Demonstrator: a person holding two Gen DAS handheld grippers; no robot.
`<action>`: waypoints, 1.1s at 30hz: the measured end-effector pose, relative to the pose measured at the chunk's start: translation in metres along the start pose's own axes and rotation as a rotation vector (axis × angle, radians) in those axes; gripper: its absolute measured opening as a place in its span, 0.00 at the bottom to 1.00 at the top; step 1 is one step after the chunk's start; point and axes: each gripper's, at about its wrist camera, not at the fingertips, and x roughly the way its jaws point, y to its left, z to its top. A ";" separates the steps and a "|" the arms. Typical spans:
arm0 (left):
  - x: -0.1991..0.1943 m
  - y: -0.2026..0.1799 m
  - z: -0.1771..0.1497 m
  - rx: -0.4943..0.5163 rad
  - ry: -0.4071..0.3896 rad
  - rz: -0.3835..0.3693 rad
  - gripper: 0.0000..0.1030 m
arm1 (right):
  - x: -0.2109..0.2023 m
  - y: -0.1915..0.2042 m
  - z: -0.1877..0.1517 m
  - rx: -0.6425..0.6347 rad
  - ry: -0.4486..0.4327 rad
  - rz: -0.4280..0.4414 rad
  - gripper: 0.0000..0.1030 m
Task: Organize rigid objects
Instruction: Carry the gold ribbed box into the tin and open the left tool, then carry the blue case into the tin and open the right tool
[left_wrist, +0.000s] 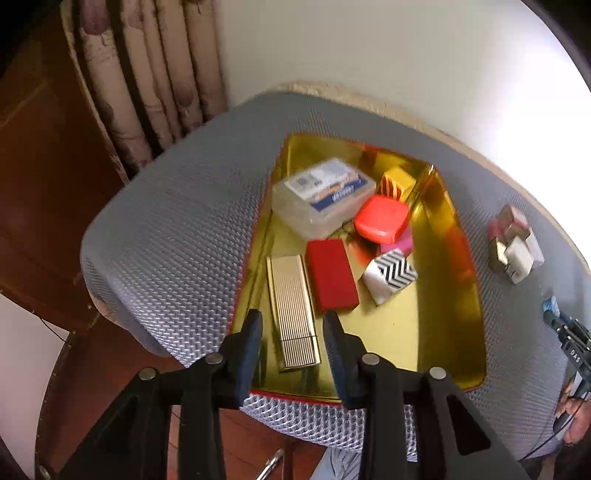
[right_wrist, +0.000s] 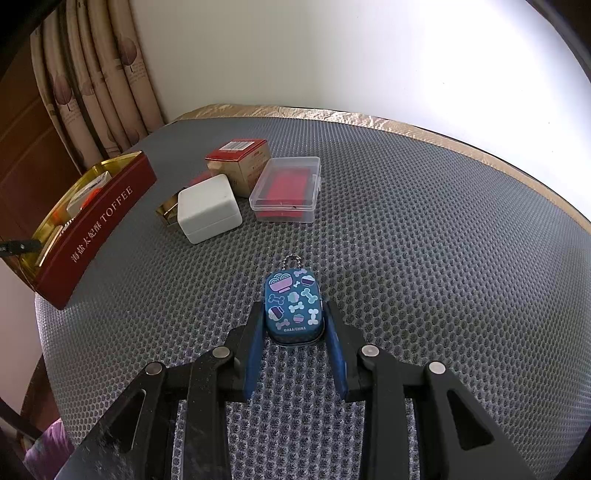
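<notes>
While blue tin (right_wrist: 293, 306) sits low centre on mat (right_wrist: 406, 258), bracketed by right gripper (right_wrist: 295, 325) fingers, apparently touching, not visibly clamped: firm closure advised before lift. Toffee tray (right_wrist: 99, 229) at left edge. Left gripper (left_wrist: 291, 332) open, empty, above gold case (left_wrist: 293, 306).

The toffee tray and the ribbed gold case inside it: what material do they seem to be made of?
The toffee tray looks like thin metal: its gold inside is glossy and reflects the boxes. The ribbed gold case may be metal or plated plastic; its fine grooves shine, which leaves it open.
</notes>
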 end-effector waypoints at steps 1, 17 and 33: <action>-0.006 0.000 -0.002 0.000 -0.020 0.005 0.35 | 0.000 0.000 0.000 -0.001 0.000 -0.001 0.29; -0.042 0.013 -0.046 -0.107 -0.144 -0.131 0.35 | -0.020 0.033 0.011 0.021 -0.001 0.050 0.29; -0.039 0.026 -0.045 -0.125 -0.093 -0.132 0.50 | 0.010 0.258 0.105 -0.243 0.010 0.345 0.28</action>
